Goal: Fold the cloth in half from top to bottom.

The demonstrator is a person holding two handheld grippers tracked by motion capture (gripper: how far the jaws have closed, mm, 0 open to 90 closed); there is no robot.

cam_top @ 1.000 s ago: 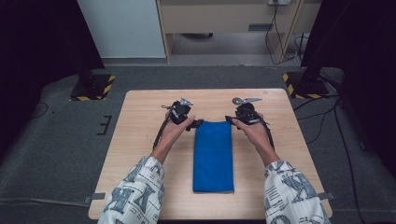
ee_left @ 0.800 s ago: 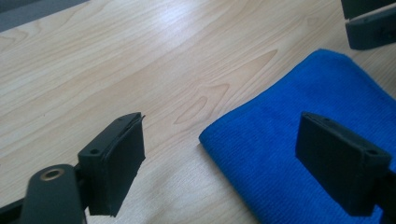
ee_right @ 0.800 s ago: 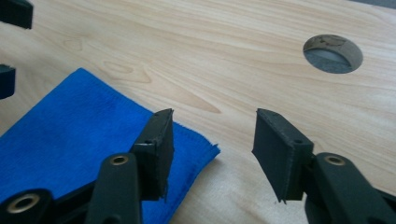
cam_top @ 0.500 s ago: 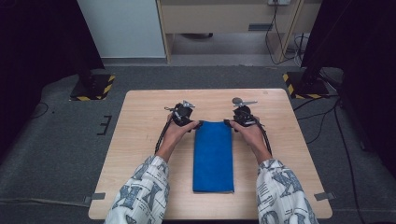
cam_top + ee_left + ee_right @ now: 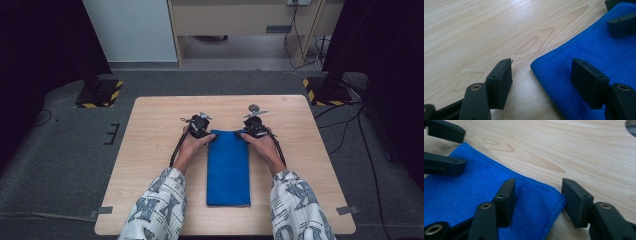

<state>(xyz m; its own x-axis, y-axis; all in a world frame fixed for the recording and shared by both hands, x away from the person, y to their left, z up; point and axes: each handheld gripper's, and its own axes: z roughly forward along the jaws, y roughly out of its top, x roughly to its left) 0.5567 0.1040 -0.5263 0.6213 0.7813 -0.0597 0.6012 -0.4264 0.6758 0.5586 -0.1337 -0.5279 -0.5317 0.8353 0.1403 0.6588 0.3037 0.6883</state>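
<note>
Landmark = folded blue terry cloth point(image 5: 228, 167), a long rectangle lying flat on the light wooden table point(image 5: 150, 165), approx mid-table, long axis running away from the person. Left of cloth's far end: left gripper point(image 5: 199, 126), black, held in person's left hand point(image 5: 189, 146), patterned sleeve behind it. In left gripper view its jaws stand wide apart & straddle the cloth's far left corner point(image 5: 554, 75): one jaw over bare wood just beside the corner, other jaw over the cloth, nothing pinched between them. Right of cloth's far end: right gripper point(image 5: 255, 126), black, in right hand point(image 5: 262, 146). In right gripper view jaws also wide apart around cloth's far right corner point(image 5: 541, 202); one jaw over the fabric, other just off its edge over wood, no grip on it.
</note>
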